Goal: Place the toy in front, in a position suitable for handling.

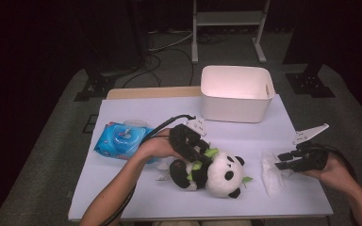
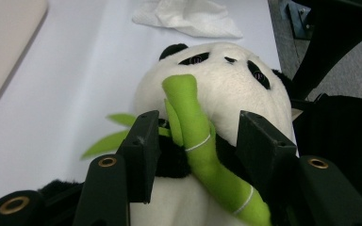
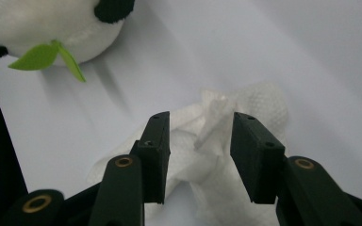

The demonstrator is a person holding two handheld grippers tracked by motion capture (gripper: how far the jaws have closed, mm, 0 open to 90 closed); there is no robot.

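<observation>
My left fingers [image 2: 195, 141] stand apart astride the soft, light panda's [image 1: 217, 173] bamboo [image 2: 202, 146]; right fingers [image 3: 198, 155] apart over limp tissue [image 3: 226, 141].

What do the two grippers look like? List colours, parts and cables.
Left gripper: black, blocky jaws with brass-coloured rivets, a pale three-cornered plate on top, a black cable trailing back. Right gripper: same black build and pale plate. Forearms bare, no sleeves.

Bench [image 1: 136, 197] carrying all items, tub [image 1: 235, 94] at 12 o'clock, wipes pack [image 1: 122, 140] at 9 o'clock, plush panda [image 1: 214, 175] near centre toward 6 o'clock, left tool [image 1: 202, 157] on panda, crumpled tissue [image 1: 272, 174] at 3 o'clock, right tool [image 1: 283, 162] just above tissue.
</observation>
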